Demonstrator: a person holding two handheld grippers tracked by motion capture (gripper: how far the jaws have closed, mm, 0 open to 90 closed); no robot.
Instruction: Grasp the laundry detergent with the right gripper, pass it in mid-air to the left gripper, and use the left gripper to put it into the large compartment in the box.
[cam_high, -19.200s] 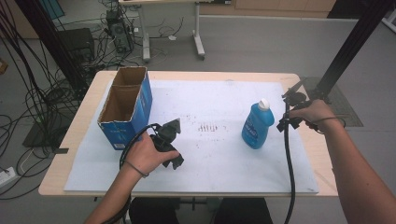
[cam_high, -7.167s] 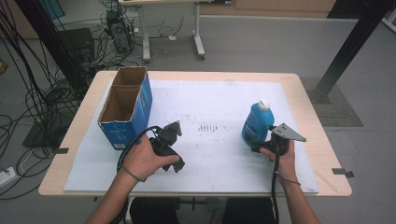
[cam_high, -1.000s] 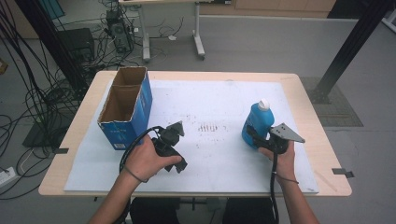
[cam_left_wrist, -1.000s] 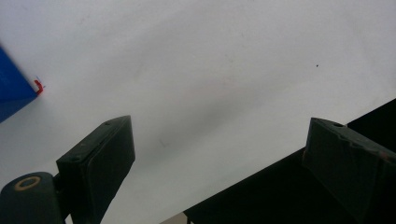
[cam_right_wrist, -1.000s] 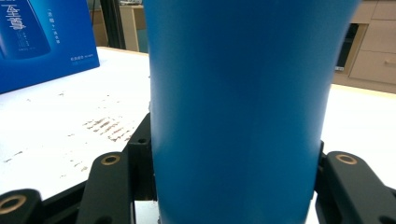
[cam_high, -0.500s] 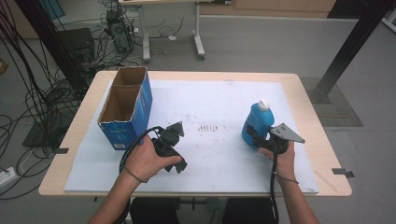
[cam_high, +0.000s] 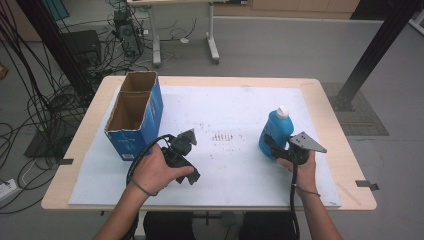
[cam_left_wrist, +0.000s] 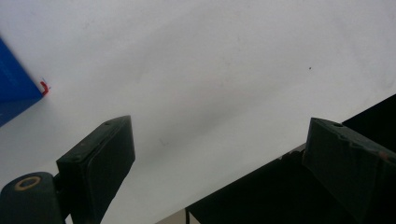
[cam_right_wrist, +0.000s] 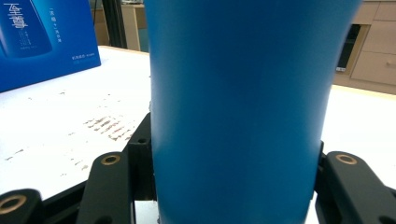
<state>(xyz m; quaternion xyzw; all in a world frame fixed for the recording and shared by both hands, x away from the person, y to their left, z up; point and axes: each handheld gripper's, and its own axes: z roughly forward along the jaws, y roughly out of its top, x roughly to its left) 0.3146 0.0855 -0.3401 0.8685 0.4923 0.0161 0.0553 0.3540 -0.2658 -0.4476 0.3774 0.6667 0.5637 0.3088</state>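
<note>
A table (cam_high: 334, 131) fills the middle of the high view, a white sheet (cam_high: 230, 110) over most of it. An open blue box (cam_high: 134, 117) stands at the sheet's left. Right of centre a blue bottle (cam_high: 275, 132) with a white cap stands upright; the right gripper (cam_high: 274, 147) is clamped on its lower body, jaws pressed against both sides. Lower left of centre, the left gripper (cam_high: 187, 142) rests on the sheet, jaws wide with nothing between them.

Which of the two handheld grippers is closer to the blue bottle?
Right. The right gripper is clamped on the blue bottle near its base. The left gripper rests open on the white sheet, well off toward the cardboard box.
</note>
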